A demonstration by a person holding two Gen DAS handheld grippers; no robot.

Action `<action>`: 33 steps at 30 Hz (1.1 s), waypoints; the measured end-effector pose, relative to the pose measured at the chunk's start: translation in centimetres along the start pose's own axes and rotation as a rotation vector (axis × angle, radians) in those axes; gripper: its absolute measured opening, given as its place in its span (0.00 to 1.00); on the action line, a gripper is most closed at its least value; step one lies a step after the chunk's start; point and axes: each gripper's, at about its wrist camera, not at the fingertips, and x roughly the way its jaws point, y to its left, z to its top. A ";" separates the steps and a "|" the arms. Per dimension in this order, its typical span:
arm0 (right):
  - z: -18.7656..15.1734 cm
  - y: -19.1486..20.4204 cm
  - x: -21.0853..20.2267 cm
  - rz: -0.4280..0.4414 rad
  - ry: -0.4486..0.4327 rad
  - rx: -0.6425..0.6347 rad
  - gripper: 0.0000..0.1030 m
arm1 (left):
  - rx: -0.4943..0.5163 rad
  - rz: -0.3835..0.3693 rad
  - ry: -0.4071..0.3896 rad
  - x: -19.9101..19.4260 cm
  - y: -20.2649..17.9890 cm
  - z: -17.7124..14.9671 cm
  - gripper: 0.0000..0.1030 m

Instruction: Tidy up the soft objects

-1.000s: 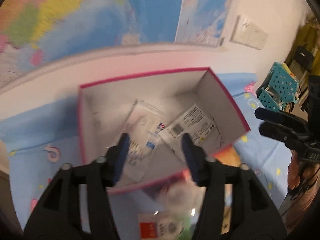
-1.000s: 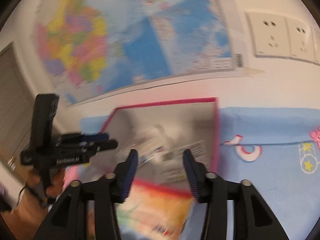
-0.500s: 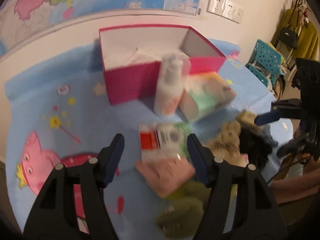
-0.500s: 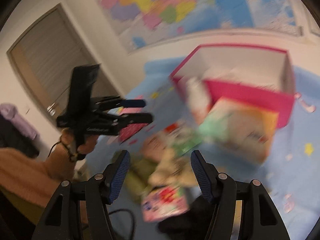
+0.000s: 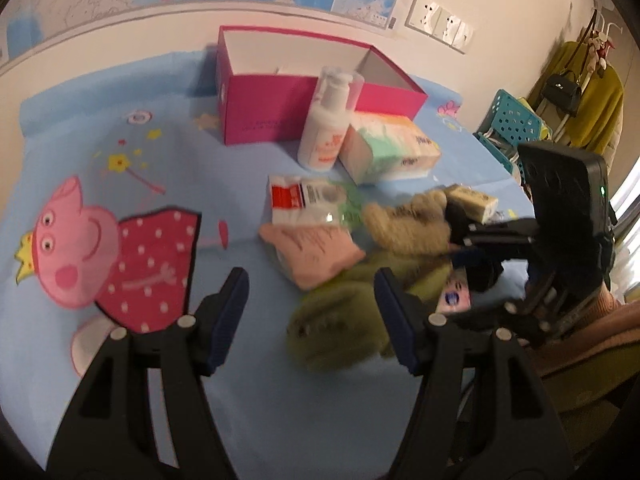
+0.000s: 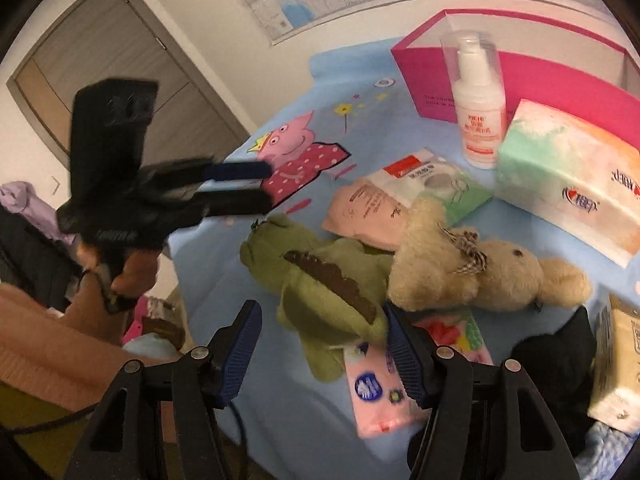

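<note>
Two grippers, left (image 5: 310,314) and right (image 6: 320,344), hung with fingers spread and empty above the pile of soft things on the tabletop (image 5: 168,168). The green plush (image 6: 320,292) lay beside the beige bear (image 6: 472,276), well apart from the pink box (image 5: 288,96). Judged step: choosing a toy; next calls for lowering fingers around the plush and clenching.

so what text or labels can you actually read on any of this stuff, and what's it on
None can be read with confidence.
Tissue pack: red logo and lettering, seen upside down, illegible.
Pump bottle: red label print, too blurred.
White and red packet: small print, too small.
Pink pouch: faint lines, unreadable.
Pink box: tiny pale lines on its side, unreadable.
Left gripper: pale marking on its body, blurred.
</note>
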 end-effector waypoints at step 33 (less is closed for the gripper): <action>9.5 2.1 -8.2 -0.026 -0.337 -0.116 0.36 | 0.085 0.065 -0.224 -5.6 -1.3 8.1 0.64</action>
